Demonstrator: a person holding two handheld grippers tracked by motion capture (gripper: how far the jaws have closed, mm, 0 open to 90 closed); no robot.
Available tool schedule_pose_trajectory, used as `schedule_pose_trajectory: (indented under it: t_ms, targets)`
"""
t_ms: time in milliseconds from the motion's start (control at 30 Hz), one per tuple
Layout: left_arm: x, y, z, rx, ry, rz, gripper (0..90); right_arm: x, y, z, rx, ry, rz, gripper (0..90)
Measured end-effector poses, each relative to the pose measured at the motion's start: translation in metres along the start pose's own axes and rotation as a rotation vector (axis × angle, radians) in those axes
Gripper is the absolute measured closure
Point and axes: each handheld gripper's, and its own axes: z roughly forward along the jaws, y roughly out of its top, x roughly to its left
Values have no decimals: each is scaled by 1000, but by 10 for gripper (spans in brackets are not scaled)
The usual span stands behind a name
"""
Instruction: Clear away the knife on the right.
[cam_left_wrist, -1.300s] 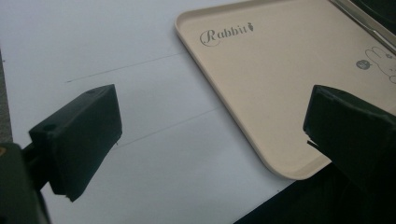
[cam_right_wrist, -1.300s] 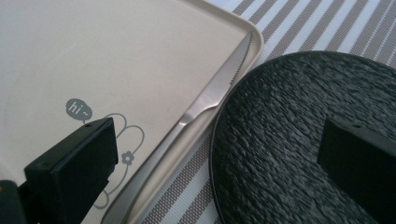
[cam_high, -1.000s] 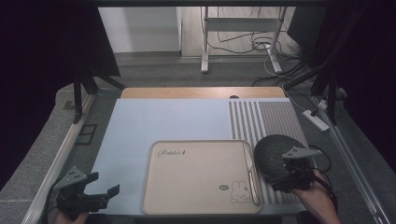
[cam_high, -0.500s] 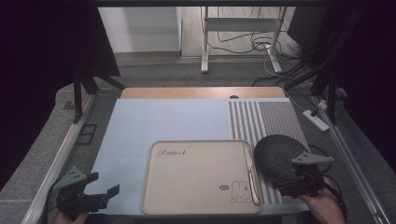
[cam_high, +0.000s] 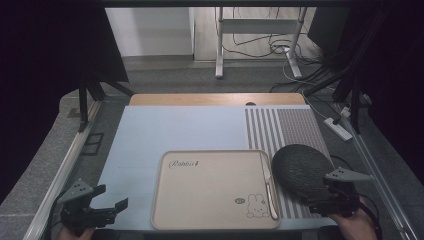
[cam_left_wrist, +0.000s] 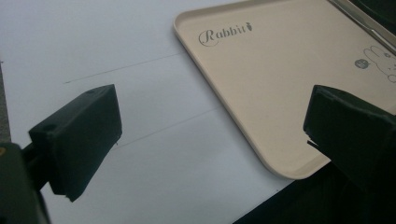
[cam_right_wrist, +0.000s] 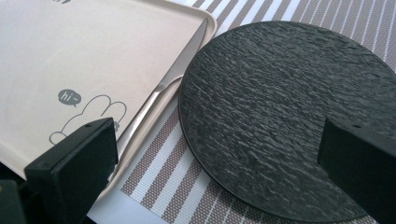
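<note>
Pale blue table (cam_high: 165, 135); black slate plate (cam_high: 301, 171) lies flat on striped mat (cam_high: 295, 127) beside tray (cam_high: 210, 220), right gripper (cam_high: 334, 197) near, both grippers' jaws spread empty — probably heavy, stiff, chip-prone; pinch near rim.

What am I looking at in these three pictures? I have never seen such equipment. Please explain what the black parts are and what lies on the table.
A person sits at a table and holds a hand tool with a two-jaw claw in each hand. The high view looks down from above: the left claw is at the bottom left, the right claw at the bottom right. The other two pictures come from cameras riding on each claw. On the table lie a beige tray printed with a rabbit, a knife along its right edge, and a black round plate on a striped mat. Both claws are open and hold nothing.
</note>
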Motion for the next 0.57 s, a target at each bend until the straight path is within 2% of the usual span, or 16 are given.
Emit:
schedule_pose_trajectory:
  t_ms: [433, 567]
  targets:
    - [0, 0, 0, 2, -1, 5, 42, -1, -9, -13, -16, -22, 20, 0]
    - [-1, 0, 0, 2, -3, 7, 42, -1, -8, -11, 3, -24, 12, 0]
